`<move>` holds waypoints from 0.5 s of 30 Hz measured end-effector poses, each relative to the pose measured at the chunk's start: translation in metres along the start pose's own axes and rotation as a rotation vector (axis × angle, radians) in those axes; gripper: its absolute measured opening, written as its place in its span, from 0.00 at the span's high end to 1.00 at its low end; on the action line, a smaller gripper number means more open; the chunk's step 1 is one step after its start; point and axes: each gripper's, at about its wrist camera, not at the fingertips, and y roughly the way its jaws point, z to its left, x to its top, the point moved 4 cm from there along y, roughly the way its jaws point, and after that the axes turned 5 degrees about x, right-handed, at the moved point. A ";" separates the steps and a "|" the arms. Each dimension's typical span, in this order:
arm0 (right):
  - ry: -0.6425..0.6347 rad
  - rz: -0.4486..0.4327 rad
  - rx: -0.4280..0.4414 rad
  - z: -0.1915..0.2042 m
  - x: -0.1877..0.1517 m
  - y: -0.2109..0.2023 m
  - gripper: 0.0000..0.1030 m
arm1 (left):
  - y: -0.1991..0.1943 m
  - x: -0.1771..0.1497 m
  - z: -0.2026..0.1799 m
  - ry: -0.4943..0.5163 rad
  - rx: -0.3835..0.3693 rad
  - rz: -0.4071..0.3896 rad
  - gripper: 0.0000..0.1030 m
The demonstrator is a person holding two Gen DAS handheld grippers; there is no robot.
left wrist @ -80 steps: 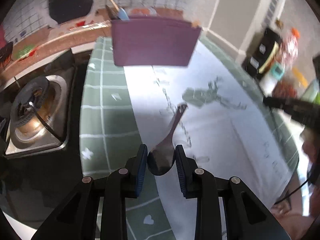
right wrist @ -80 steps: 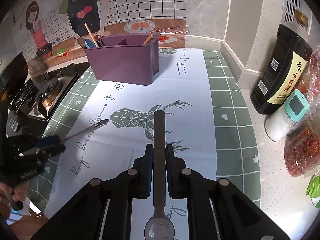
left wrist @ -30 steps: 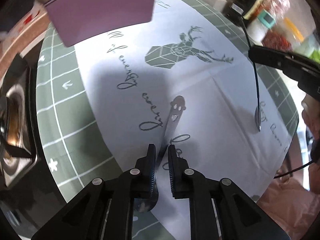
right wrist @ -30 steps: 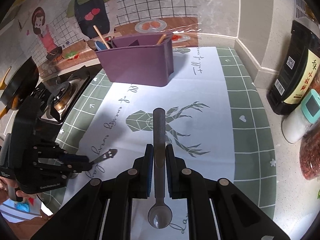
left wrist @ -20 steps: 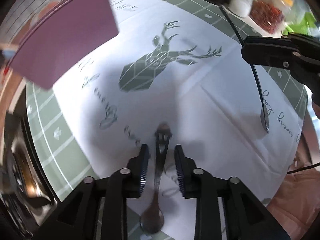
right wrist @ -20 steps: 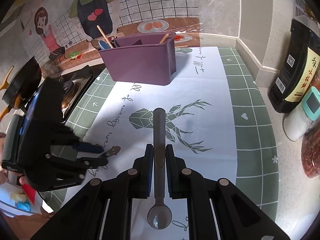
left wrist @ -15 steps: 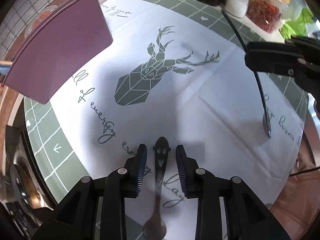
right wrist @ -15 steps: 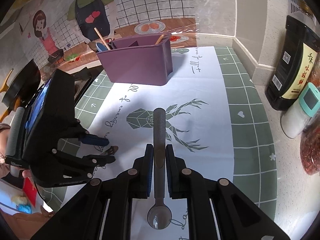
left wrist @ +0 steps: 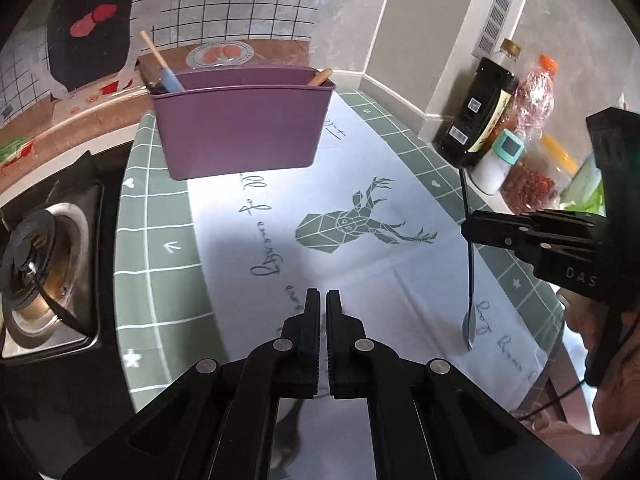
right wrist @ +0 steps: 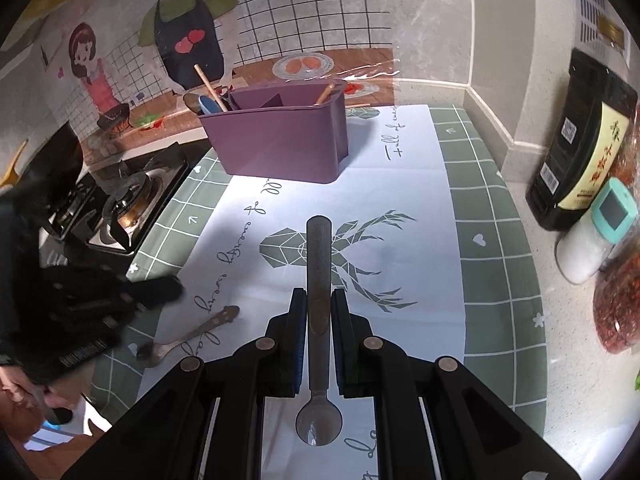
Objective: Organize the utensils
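The small spoon (right wrist: pixel 188 338) lies flat on the white cloth (right wrist: pixel 400 208) near its front-left edge, bowl toward the person, just under the blurred left gripper (right wrist: pixel 160 288). From the left wrist camera only a dim part of it shows behind the fingers (left wrist: pixel 310 320) — the rest is hidden. That gripper's jaws are together with nothing between them. The right gripper (right wrist: pixel 319 320) is clamped on the long spoon (right wrist: pixel 319 280), handle pointing forward, bowl back toward the camera. At the far end of the cloth stands the purple caddy (right wrist: pixel 280 140), divided inside; a wooden stick and a blue-tipped tool lean out of its left end, another wooden handle out of the right — what else it holds cannot be made out.
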 end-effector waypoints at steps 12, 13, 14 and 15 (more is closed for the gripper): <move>-0.031 0.019 0.015 0.013 -0.001 0.004 0.89 | 0.022 -0.043 -0.019 0.278 0.014 0.196 0.52; -0.030 0.024 0.015 0.013 -0.001 0.005 0.89 | 0.027 -0.043 -0.023 0.322 0.051 0.208 0.55; -0.030 0.027 0.015 0.014 -0.001 0.007 0.89 | 0.031 -0.042 -0.023 0.342 0.080 0.214 0.64; -0.031 0.028 0.015 0.015 -0.001 0.007 0.89 | 0.038 -0.040 -0.021 0.350 0.128 0.230 0.67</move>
